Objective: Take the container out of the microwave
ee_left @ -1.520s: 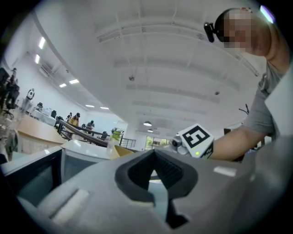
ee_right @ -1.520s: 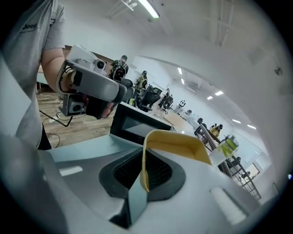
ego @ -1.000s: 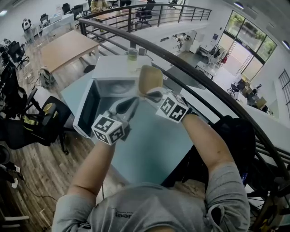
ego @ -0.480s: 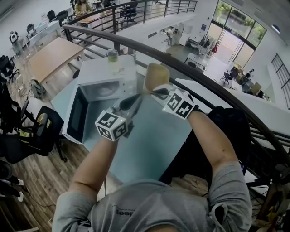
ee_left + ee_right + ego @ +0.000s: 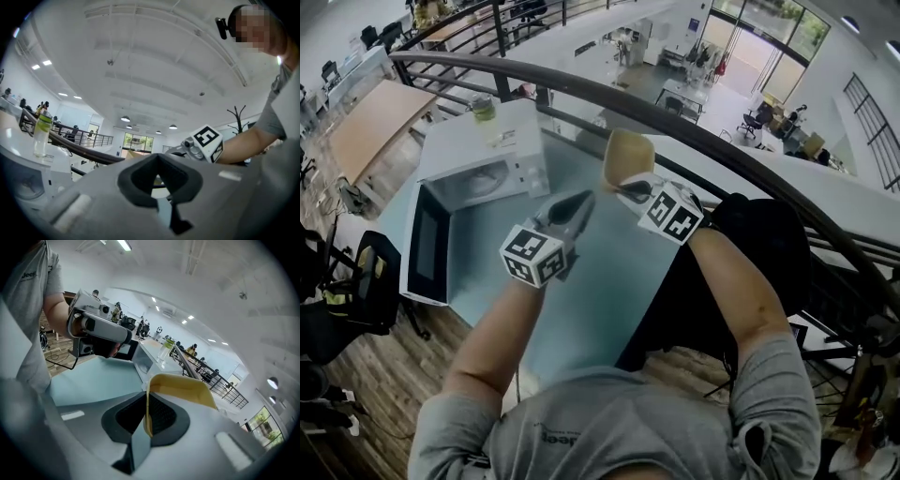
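Observation:
The tan container [image 5: 627, 157] hangs in the air above the pale blue table [image 5: 600, 291], to the right of the microwave [image 5: 483, 159]. My right gripper [image 5: 620, 188] is shut on its thin wall; in the right gripper view the container [image 5: 182, 390] stands upright between the pads. The microwave's door [image 5: 427, 246] hangs wide open and its cavity looks empty. My left gripper [image 5: 581, 201] floats beside the right one, shut with nothing in it. It also shows in the right gripper view as the left gripper [image 5: 101, 331].
A green-capped bottle [image 5: 484, 108] stands on top of the microwave. A dark curved railing [image 5: 694, 127] runs just behind the table. Office chairs [image 5: 356, 281] sit on the wooden floor to the left.
Both grippers have drawn back from the microwave, rightwards and a little lower, with the container still in the right one. The microwave now sits farther left in the head view.

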A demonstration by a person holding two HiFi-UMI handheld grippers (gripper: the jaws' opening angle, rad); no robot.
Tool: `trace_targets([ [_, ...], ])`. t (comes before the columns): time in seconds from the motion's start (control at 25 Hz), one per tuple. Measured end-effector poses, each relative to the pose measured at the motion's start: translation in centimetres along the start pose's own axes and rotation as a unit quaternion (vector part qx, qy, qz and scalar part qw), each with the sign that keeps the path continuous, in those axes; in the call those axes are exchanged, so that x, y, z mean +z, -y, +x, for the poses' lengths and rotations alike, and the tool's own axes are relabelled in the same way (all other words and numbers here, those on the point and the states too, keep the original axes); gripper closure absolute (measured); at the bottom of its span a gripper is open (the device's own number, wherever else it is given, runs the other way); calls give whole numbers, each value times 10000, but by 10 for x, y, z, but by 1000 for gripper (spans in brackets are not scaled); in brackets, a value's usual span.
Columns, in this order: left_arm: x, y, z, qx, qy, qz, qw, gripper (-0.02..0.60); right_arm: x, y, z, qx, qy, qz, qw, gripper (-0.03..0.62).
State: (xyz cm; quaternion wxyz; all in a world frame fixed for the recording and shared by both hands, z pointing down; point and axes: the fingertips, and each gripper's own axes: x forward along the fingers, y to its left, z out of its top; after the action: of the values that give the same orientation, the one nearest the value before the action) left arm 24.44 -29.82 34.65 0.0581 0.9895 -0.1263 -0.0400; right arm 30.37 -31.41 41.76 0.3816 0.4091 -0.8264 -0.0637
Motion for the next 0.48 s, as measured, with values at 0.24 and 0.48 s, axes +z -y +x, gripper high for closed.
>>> trace_targets([
  [0.24,-41,9,39,-146,-256,-159,9994,563,-58,7,-2,-73,-185,276,9994,576],
  [0.48,-86,5,74,-231,-464,-293,9982,563,-109,13,8,-97,-341,539,9979,576],
])
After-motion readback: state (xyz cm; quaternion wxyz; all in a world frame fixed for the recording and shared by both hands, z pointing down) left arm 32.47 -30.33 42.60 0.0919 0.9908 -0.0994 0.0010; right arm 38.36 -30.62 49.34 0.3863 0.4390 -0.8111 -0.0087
